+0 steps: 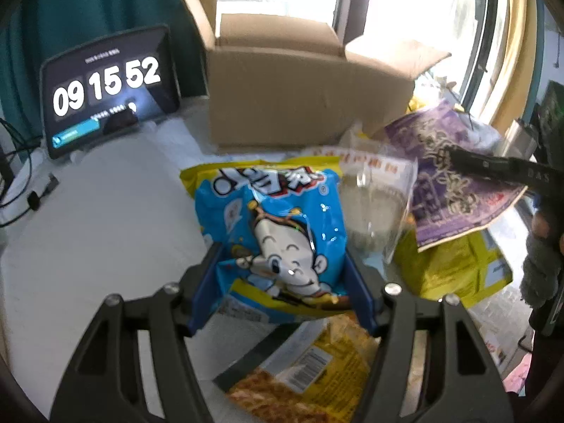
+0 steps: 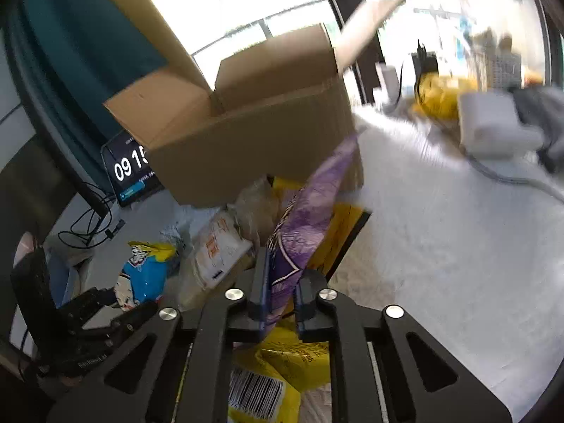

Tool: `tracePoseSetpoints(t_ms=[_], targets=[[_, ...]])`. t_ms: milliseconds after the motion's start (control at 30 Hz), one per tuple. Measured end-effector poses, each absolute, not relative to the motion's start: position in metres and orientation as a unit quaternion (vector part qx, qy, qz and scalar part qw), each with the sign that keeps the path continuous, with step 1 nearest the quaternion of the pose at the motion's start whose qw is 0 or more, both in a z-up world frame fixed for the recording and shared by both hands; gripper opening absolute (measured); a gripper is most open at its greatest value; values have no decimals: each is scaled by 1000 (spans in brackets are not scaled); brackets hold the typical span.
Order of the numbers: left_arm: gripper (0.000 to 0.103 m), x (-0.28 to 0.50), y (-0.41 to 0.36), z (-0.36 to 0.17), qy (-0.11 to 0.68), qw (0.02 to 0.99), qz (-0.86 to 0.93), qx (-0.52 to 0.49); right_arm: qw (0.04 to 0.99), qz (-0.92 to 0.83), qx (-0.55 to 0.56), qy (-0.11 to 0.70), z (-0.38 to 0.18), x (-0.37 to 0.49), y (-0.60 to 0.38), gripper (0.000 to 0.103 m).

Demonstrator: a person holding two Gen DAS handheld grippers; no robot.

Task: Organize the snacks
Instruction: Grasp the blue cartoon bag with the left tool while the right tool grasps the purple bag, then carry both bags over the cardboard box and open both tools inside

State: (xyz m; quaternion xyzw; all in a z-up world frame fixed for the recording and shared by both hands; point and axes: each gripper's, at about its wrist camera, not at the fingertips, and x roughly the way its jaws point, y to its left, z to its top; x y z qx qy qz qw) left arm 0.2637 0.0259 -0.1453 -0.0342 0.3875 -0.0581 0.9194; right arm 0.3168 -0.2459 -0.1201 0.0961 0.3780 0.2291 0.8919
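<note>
My left gripper (image 1: 282, 264) has its blue-padded jaws on both sides of a blue and yellow cartoon snack bag (image 1: 278, 232), closed on its lower part. The same bag shows in the right wrist view (image 2: 144, 275). My right gripper (image 2: 280, 282) is shut on a purple snack bag (image 2: 306, 218) and holds it up in front of an open cardboard box (image 2: 253, 130). In the left wrist view the purple bag (image 1: 444, 176) hangs at the right, with the box (image 1: 303, 98) behind.
A clear packet (image 1: 373, 204), a yellow-green bag (image 1: 454, 268) and a yellow noodle pack (image 1: 317, 370) lie on the white table (image 1: 105, 229). A tablet clock (image 1: 105, 91) stands at the back left. A yellow bag (image 2: 271, 377) lies under my right gripper.
</note>
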Motion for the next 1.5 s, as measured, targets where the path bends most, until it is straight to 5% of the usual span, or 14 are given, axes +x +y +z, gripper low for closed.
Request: tracePoseSetpoints(t_ms=[1000,1500], targets=[[66,264,40,5,224,974,-27,-16,959,218,28,179,15,296,-267,9],[66,317,33,27,195,980,-22,13,966,217,4,138,48,342,-258,9]])
